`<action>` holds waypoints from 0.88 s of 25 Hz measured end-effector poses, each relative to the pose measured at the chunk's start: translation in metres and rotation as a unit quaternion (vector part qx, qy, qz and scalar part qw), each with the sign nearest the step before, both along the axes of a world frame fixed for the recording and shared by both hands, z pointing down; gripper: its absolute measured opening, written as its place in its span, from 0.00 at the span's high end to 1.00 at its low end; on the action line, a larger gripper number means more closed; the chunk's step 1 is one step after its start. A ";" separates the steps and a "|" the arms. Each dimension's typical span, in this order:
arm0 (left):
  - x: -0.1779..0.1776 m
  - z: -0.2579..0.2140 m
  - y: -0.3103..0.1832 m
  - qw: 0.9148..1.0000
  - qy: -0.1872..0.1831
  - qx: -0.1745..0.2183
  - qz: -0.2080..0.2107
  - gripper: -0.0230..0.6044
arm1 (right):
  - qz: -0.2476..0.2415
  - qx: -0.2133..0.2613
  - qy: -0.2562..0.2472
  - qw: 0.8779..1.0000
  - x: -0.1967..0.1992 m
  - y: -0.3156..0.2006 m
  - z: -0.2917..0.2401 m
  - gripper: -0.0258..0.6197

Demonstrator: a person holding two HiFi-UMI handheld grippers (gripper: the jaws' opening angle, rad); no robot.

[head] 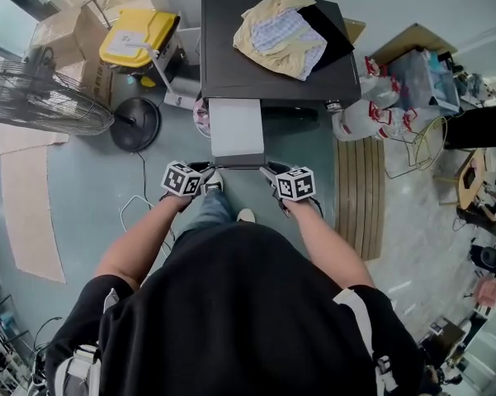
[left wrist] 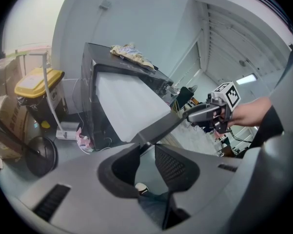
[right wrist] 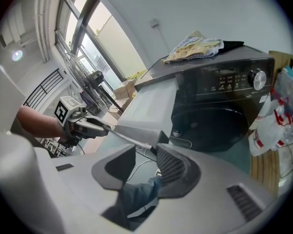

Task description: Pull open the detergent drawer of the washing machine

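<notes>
jaws of the left gripper and right gripper clench the front corners of the pulled-out light grey detergent drawer of the dark washing machine.

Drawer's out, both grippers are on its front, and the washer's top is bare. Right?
Not quite. The top of the washing machine isn't bare: a yellowish cloth lies on it, as the head view shows. The rest holds: the drawer is out, with the left gripper and right gripper on its front.
</notes>
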State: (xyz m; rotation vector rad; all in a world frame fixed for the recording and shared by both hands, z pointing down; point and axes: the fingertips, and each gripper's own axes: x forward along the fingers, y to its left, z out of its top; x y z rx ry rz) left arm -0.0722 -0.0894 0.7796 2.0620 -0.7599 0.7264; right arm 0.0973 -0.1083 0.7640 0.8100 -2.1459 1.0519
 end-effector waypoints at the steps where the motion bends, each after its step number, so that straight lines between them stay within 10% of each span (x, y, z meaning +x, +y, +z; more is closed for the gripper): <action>1: 0.000 0.000 0.002 1.000 0.000 0.000 -0.001 0.80 | 0.000 0.000 -0.001 1.000 0.000 0.002 0.001 0.75; 22: 0.002 0.006 0.009 1.000 -0.004 0.004 -0.011 0.80 | 0.008 -0.002 0.007 1.000 0.003 0.009 0.010 0.74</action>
